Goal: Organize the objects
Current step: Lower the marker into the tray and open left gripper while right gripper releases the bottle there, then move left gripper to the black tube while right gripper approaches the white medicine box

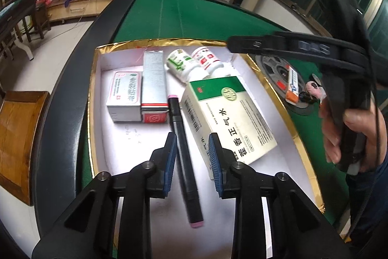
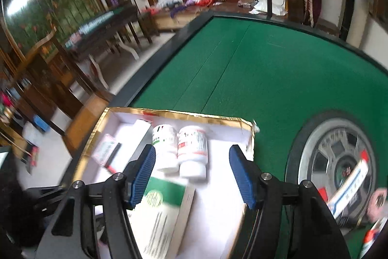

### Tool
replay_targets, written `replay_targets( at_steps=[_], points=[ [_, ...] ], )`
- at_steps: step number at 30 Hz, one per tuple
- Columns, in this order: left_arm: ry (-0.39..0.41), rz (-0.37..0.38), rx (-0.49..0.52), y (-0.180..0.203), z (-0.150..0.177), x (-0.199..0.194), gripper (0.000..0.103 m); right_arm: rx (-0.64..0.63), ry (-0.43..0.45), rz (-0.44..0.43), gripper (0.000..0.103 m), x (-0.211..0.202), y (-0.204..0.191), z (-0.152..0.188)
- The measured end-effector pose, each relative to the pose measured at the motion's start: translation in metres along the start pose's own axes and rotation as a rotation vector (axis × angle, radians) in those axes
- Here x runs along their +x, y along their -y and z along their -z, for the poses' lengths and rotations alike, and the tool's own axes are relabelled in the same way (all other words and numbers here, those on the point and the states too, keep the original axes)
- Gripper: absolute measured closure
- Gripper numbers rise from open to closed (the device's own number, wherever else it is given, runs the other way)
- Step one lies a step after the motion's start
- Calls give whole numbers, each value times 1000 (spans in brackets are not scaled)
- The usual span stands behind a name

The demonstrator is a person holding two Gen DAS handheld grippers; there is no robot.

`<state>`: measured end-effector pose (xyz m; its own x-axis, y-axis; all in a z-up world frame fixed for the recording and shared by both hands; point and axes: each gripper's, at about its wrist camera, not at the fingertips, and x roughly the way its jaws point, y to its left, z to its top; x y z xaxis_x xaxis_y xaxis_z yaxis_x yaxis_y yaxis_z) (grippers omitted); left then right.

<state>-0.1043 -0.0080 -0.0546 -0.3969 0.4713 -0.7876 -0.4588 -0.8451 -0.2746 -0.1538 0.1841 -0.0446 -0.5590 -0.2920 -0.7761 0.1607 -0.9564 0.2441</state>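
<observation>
A gold-rimmed white tray point(image 1: 93, 89) sits on green felt. Inside it lie glossy cartons, then a matte black marker point(image 1: 184, 162) between the left gripper point(image 1: 192, 152)'s slightly parted ribbed pads, untouched. Two white plastic bottles point(image 2: 179, 145) lie beyond the empty, spread right gripper point(image 2: 192, 174).

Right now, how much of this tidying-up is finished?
Mostly done: two white pill bottles, three cartons and the green-and-white medicine carton lie in the gold-rimmed white tray. The left tongs are open around a black pink-capped marker. An orange-and-white box waits outside.
</observation>
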Motion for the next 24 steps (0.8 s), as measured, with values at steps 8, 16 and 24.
replay_targets(
  at_steps=[8, 16, 24],
  points=[
    [36, 17, 1, 8, -6, -10, 77, 71, 73, -137, 40, -59, 44, 60],
    [66, 46, 145, 103, -9, -20, 77, 119, 171, 5, 40, -139, 162, 103],
    [-18, 95, 510, 252, -30, 33, 77, 154, 270, 104, 40, -194, 250, 149]
  ],
)
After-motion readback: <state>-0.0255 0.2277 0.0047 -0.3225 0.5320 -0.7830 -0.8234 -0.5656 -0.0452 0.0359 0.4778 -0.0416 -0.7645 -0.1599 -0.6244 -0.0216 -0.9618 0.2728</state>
